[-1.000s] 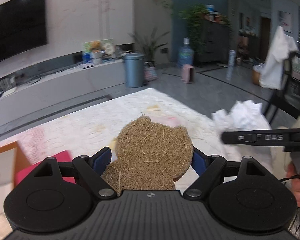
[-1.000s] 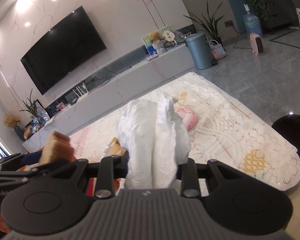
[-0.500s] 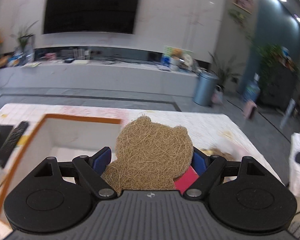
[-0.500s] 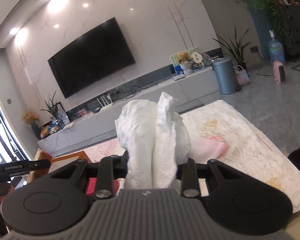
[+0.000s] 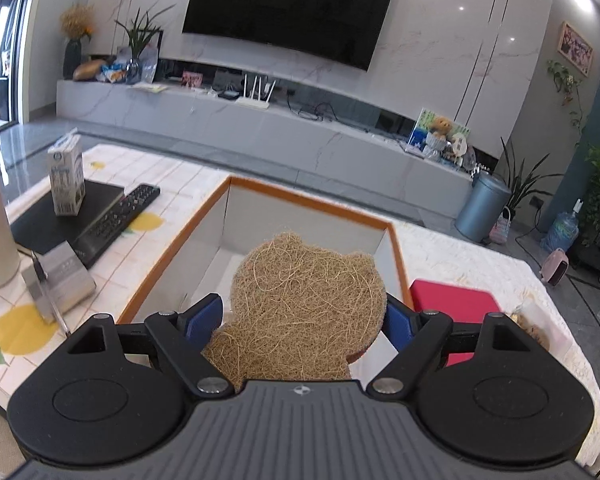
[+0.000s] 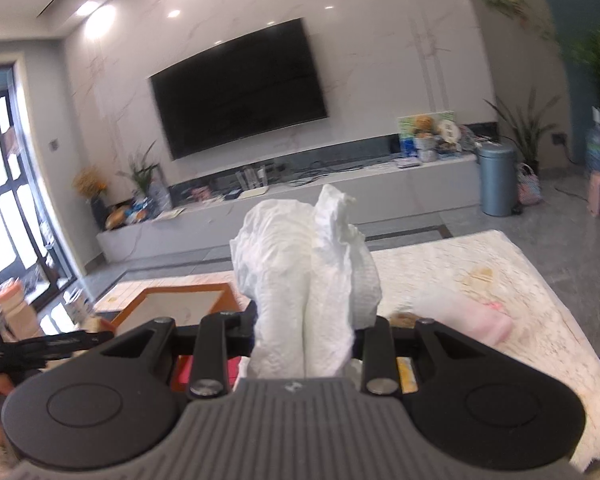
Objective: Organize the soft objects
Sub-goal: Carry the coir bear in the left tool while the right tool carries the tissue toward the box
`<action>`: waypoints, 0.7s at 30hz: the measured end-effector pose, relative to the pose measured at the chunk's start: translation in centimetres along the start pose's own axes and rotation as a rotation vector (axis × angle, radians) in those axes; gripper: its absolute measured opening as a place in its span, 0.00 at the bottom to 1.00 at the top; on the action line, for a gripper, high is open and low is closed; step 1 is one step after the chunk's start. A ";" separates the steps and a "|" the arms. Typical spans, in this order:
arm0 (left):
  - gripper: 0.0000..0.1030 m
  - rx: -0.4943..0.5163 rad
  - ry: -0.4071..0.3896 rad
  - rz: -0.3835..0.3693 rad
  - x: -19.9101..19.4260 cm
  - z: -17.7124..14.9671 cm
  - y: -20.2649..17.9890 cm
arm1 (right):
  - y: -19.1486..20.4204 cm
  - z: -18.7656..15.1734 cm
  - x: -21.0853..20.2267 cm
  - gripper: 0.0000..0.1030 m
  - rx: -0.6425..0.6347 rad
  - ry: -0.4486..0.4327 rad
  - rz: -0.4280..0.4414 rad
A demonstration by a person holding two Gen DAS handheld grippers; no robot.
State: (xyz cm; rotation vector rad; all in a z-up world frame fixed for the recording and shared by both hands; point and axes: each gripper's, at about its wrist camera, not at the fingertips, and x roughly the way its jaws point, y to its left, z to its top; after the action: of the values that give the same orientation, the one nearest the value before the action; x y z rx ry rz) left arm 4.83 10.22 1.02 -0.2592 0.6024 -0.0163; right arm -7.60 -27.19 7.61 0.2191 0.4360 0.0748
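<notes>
Box (image 5: pixel 204 216) newly beneath left claw's (image 5: pixel 304 320) fibre bear (image 5: pixel 304 304); no legible writing.

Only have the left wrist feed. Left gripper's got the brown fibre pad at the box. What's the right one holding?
Observer: The right gripper is shut on a crumpled white cloth.
Operator: Anything soft left on the table that I can't see?
Observer: Yes, a pink rolled towel lies on the tablecloth past the right gripper.
Operator: Is the box in its view?
Observer: Yes, the orange-rimmed box shows ahead and to the left of the cloth.
</notes>
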 end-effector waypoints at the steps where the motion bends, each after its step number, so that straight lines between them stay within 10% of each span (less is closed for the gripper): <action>1: 0.93 0.001 0.001 -0.011 0.0 0.0 0.2 | 1.0 0.2 0.2 0.29 -0.017 0.004 0.015; 9: 0.93 0.004 -0.013 -0.121 -0.7 -0.7 0.8 | 6.9 1.5 3.8 0.29 -0.047 0.123 0.268; 21: 0.93 -0.089 -0.090 -0.203 -1.0 1.4 2.9 | 14.7 0.7 13.4 0.29 -0.166 0.348 0.319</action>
State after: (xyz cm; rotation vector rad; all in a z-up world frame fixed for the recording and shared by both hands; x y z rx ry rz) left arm 4.61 13.41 1.99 -0.4051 0.4859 -0.1728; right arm 4.43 -11.43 6.12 0.1102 0.7352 0.4658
